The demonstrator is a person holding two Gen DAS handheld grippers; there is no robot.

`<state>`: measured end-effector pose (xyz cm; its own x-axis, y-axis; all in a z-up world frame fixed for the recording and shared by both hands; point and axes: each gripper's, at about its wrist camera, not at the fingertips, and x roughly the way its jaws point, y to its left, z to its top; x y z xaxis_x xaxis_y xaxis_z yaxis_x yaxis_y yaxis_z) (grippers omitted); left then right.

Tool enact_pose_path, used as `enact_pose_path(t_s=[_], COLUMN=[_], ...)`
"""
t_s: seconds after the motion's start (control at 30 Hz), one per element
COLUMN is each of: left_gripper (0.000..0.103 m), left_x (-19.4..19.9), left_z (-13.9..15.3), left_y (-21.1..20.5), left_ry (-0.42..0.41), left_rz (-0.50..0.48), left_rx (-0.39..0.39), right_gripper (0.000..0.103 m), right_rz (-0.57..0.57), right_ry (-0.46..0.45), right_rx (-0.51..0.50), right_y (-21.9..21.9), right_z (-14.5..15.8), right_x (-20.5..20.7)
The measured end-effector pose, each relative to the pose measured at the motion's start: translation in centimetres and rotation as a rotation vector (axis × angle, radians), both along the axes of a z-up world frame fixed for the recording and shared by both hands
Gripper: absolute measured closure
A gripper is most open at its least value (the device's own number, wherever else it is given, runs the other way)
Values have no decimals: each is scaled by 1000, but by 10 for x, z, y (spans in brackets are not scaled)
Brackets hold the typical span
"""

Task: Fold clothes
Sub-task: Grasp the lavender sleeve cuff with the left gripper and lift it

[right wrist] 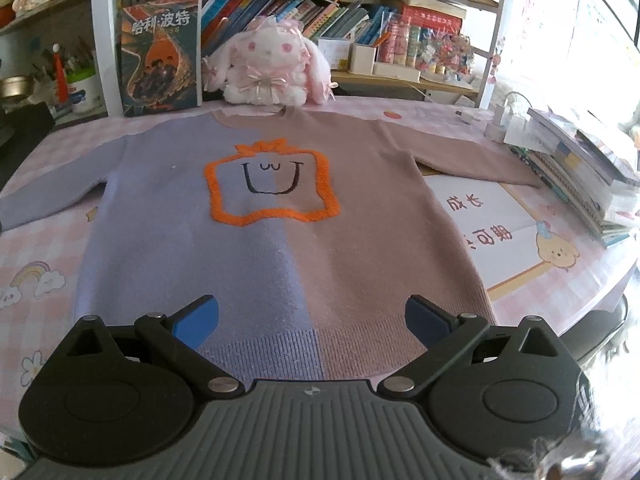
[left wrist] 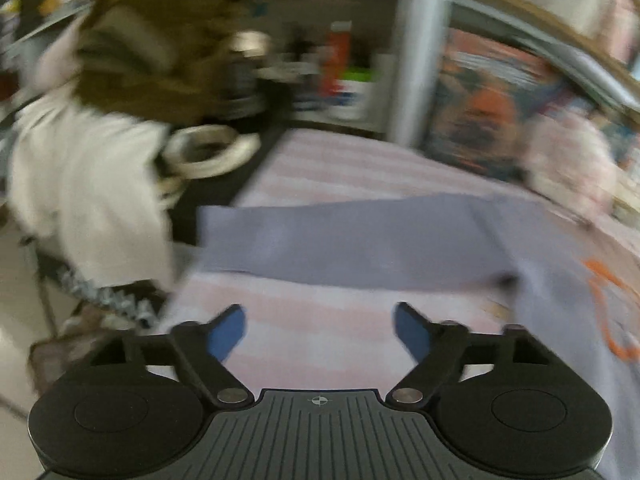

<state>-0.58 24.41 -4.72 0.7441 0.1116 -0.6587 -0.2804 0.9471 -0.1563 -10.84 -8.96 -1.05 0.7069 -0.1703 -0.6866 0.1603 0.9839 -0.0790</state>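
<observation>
Two-tone sweater (right wrist: 280, 232) spread flat, front up, on a pink checked tablecloth (right wrist: 36, 248), its lavender half toward the left of the right wrist view and its dusty-pink half toward the right, with an orange fuzzy frame motif (right wrist: 272, 184) enclosing a line-drawn smile at the chest. Both sleeves extend outward; the pink sleeve (right wrist: 472, 156) lies partly across a white printed sheet (right wrist: 504, 224), its cuff near a stack of books (right wrist: 580, 172). The right gripper (right wrist: 312, 320) hangs above the ribbed hem, its blue-padded fingers (right wrist: 200, 320) spread wide and holding nothing. Behind the neckline sit a pink plush rabbit (right wrist: 272, 68) and an upright illustrated book (right wrist: 160, 56), with shelves of books beyond. The left wrist view is heavily motion-blurred: the left gripper (left wrist: 320, 328) shows its fingers parted and empty above the cloth, just short of the lavender sleeve (left wrist: 340, 240), which runs across the view from the sweater body at the right edge. A pale draped garment (left wrist: 88, 184) and other blurred, unidentifiable items occupy the left side of that view.
</observation>
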Motion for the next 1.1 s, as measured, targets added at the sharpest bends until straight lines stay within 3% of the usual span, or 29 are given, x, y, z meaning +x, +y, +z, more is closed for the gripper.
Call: enact_pose_path(t_s=[0.3, 0.47, 0.57, 0.67, 0.73, 0.97, 1.1], left_gripper=[68, 68, 68, 69, 80, 83, 96], left_x=[21, 43, 54, 57, 56, 56, 56], left_z=[-26, -30, -30, -31, -32, -34, -35], left_y=[71, 73, 60, 57, 62, 69, 70], left_ry=[-29, -62, -58, -63, -62, -56, -41], left_rz=[222, 200, 150, 175, 221, 276, 280], left_rx=[-209, -310, -326, -330, -357, -418, -398], right_gripper=[3, 3, 3, 3, 3, 3, 3], right_rz=[-63, -52, -52, -58, -58, -66, -56], right_ry=[13, 18, 23, 24, 21, 10, 17], right_rx=[-21, -43, -48, -48, -51, -48, -45], right_y=[-9, -8, -9, -9, -8, -12, -13], right_z=[1, 1, 2, 2, 3, 5, 4], right_x=[-2, -2, -2, 0, 0, 2, 3])
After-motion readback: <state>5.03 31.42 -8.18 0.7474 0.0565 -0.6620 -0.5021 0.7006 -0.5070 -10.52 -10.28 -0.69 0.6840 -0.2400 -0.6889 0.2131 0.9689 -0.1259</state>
